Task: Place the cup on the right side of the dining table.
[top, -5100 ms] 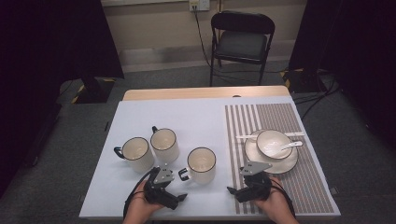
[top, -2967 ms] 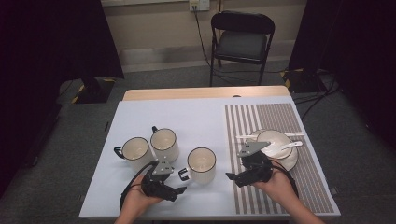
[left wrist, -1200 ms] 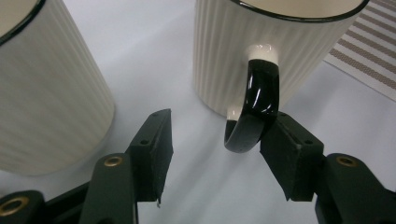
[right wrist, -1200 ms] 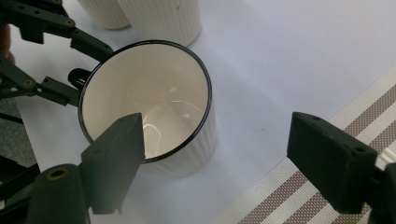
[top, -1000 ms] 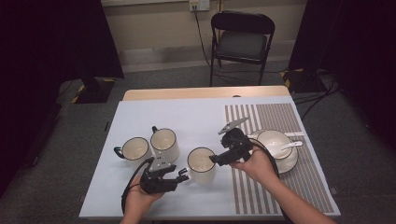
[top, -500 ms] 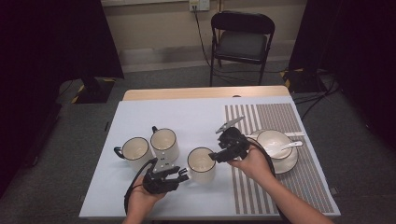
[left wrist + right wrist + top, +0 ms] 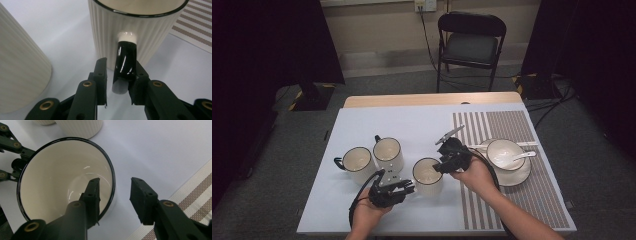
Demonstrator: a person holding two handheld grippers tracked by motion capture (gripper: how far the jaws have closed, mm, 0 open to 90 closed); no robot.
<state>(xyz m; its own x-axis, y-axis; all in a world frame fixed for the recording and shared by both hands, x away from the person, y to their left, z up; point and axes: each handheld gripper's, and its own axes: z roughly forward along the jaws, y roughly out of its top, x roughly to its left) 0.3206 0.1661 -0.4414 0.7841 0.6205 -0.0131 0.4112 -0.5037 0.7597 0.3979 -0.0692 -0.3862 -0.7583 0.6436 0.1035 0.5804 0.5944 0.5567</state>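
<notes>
Three cream ribbed mugs with black rims stand on the white table. My left gripper [image 7: 408, 186] [image 7: 120, 63] is open, and its jaws flank the black handle [image 7: 125, 61] of the nearest mug [image 7: 428, 176] [image 7: 130, 27]. The right-hand jaw looks close against the handle, with a gap on the other side. My right gripper [image 7: 438, 167] [image 7: 115, 180] is open and straddles the same mug's rim [image 7: 111, 177], one jaw inside the mug and one outside. In the right gripper view the left gripper [image 7: 12, 145] reaches in at that mug's far side.
The two other mugs [image 7: 357, 163] [image 7: 388, 153] stand left of the held one, and one of them [image 7: 20, 75] is close beside my left gripper. A bowl with a spoon on a saucer [image 7: 506, 156] rests on the striped mat [image 7: 532, 195] at the right. A folding chair [image 7: 469, 42] stands beyond the table.
My right gripper has moved left from the bowl and saucer to the front mug's rim. My left gripper has edged forward to the mug's handle.
</notes>
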